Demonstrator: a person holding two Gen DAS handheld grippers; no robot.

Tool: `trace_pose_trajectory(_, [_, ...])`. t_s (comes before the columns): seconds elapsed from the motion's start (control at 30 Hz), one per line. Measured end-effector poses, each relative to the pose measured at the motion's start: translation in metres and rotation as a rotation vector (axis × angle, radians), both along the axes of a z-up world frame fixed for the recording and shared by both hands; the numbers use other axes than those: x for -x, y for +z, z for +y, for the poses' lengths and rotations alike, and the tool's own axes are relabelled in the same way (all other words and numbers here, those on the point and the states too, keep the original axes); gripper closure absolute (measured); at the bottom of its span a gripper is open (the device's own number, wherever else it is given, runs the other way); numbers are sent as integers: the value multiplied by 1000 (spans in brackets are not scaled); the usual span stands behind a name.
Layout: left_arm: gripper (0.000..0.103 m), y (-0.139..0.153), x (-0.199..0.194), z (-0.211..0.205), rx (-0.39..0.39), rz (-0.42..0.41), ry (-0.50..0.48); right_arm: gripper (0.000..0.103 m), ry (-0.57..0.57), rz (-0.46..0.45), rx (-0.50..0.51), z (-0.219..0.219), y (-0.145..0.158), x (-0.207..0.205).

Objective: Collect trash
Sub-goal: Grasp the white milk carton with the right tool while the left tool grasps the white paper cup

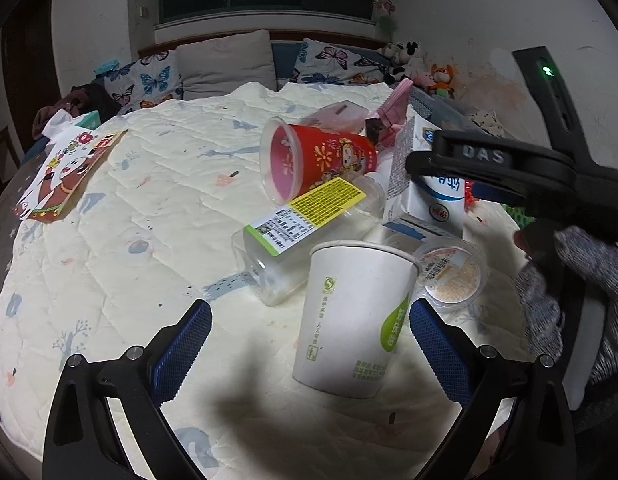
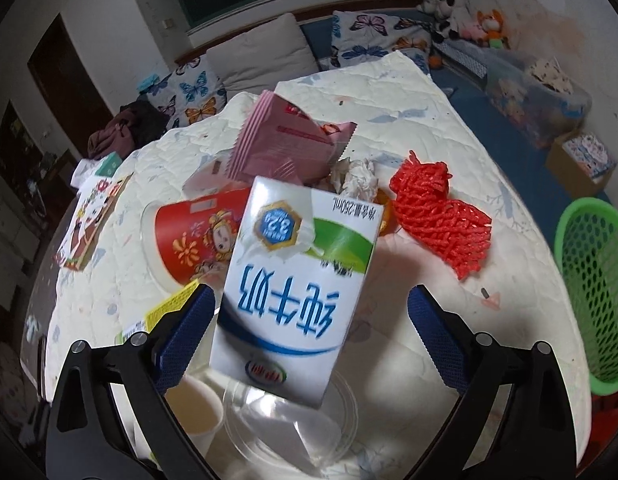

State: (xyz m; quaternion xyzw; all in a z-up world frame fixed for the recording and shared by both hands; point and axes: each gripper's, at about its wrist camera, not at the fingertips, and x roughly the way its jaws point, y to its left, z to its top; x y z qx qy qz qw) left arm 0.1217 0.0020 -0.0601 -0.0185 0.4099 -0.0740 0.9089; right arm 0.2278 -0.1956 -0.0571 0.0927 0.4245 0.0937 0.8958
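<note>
Right gripper [image 2: 309, 312] spread around the milk carton [image 2: 297, 280], poised to pinch; left gripper [image 1: 311, 340] spread beside the paper cup [image 1: 353, 320]; green basket [image 2: 593, 280] waits nearby.

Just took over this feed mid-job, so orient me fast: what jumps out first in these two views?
A heap of trash on the quilted cloth: a red cup on its side, a clear bottle lying down, a white paper cup standing between the open left gripper fingers. The right gripper, also open, straddles a milk carton. A red foam net lies beyond it, a green basket at far right.
</note>
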Motion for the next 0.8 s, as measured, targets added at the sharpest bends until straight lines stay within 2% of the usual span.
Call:
trace_pose_trajectory(0.17, [9, -2, -7, -2, 24, 22, -36, 9, -23, 37, -55, -4, -3, -15])
trace_pose_trajectory(0.23, [13, -4, -10, -4, 28, 32, -49, 10, -34, 54, -72, -4, -5, -21])
trace_pose_trajectory(0.4, [20, -11, -18, -3, 68, 80, -71, 18, -41, 78, -101, -5, -11, -27])
trace_pose_trajectory(0.47, [21, -13, -19, -4, 73, 85, -79, 25, -36, 83, -112, -5, -13, -27])
trace_pose_trajectory(0.63, [21, -12, -22, -11, 60, 82, -118, 26, -22, 76, -103, -4, -12, -24])
trace_pose_trajectory(0.8, [27, -14, -28, -13, 68, 95, -141, 26, -9, 53, -110, -6, -6, -18])
